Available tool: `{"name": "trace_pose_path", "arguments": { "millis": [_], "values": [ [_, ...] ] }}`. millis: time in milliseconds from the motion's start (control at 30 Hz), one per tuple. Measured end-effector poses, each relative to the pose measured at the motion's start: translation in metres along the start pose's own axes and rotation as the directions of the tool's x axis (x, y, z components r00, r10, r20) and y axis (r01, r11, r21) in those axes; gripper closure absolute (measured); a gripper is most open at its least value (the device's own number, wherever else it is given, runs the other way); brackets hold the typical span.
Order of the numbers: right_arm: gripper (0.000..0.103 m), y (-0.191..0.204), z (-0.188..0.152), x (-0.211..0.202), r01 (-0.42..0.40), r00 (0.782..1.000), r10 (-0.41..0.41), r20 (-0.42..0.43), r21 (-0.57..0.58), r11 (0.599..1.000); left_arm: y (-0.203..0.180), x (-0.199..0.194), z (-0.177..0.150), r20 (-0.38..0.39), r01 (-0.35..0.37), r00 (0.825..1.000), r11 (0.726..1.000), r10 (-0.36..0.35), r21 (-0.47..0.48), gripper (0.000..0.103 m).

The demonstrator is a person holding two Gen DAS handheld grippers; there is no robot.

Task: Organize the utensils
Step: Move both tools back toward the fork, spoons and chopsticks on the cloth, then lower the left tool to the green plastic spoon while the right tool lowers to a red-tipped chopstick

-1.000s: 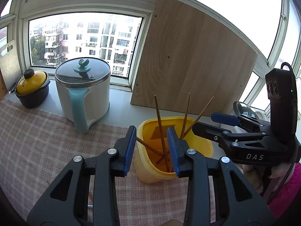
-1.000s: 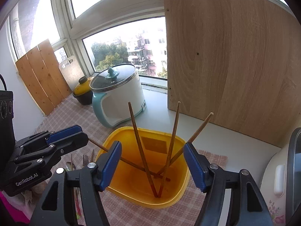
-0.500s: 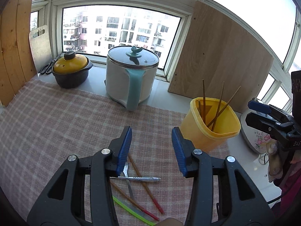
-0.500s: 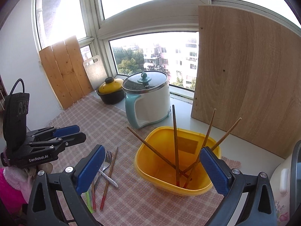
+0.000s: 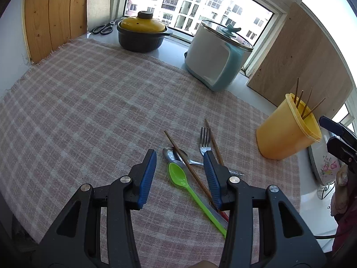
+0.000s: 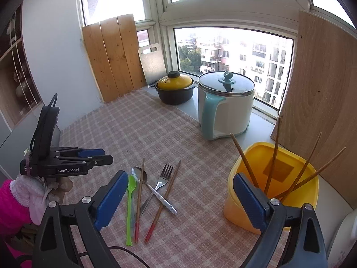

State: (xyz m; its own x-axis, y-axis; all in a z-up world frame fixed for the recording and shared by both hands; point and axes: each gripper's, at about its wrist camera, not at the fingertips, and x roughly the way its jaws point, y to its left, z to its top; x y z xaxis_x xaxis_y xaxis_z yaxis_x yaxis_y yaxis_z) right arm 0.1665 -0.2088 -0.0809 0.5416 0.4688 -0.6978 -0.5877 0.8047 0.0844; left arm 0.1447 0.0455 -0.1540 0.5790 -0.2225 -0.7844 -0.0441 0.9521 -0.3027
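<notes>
Loose utensils lie together on the checked cloth: a green plastic spoon [image 5: 178, 175] [image 6: 131, 185], a metal spoon [image 5: 171, 153] [image 6: 140, 174], a fork [image 5: 205, 138] [image 6: 166, 172] and two red-tipped chopsticks [image 5: 189, 167] [image 6: 165, 198]. My left gripper [image 5: 179, 156] [image 6: 104, 154] hovers just above them, open, pointing down, with nothing between its pads. A yellow tub [image 5: 283, 134] [image 6: 241, 207] holding several chopsticks stands to the right. My right gripper [image 6: 179, 176] is wide, its jaws closing on nothing, its right finger in front of the tub.
A white and teal pot [image 5: 214, 60] with a glass lid and a dark pot with a yellow lid [image 5: 140, 35] stand by the window. Scissors [image 5: 102, 28] and wooden boards lean at the back left. A large wood panel [image 6: 323, 89] stands behind the tub.
Both grippers have drawn back from the yellow tub. The left one swung left and down over the loose utensils. The right gripper's jaws stand wider than a second ago.
</notes>
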Motion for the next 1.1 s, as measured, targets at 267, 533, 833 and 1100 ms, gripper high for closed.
{"name": "trace_pose_path", "arguments": {
  "millis": [267, 533, 833, 1100],
  "values": [
    [0.024, 0.022, -0.013, 0.046, -0.064, 0.989, 0.056, -0.136, -0.054, 0.997, 0.009, 0.024, -0.021, -0.068, 0.022, 0.997, 0.999, -0.025, -0.044, 0.059],
    [0.038, 0.033, -0.024, 0.090, -0.115, 0.959, 0.096, -0.267, -0.054, 0.992, 0.009, 0.048, -0.032, -0.119, 0.033, 0.992, 0.998, -0.040, -0.061, 0.064],
    [0.050, 0.032, -0.025, 0.125, -0.111, 0.931, 0.093, -0.354, -0.033, 0.993, 0.011, 0.063, -0.032, -0.136, 0.037, 0.990, 0.997, -0.047, -0.071, 0.068],
    [0.069, 0.023, -0.014, 0.155, -0.137, 0.903, 0.154, -0.401, 0.070, 0.988, 0.013, 0.071, -0.033, -0.143, 0.041, 0.988, 0.996, -0.053, -0.082, 0.072]
  ]
}}
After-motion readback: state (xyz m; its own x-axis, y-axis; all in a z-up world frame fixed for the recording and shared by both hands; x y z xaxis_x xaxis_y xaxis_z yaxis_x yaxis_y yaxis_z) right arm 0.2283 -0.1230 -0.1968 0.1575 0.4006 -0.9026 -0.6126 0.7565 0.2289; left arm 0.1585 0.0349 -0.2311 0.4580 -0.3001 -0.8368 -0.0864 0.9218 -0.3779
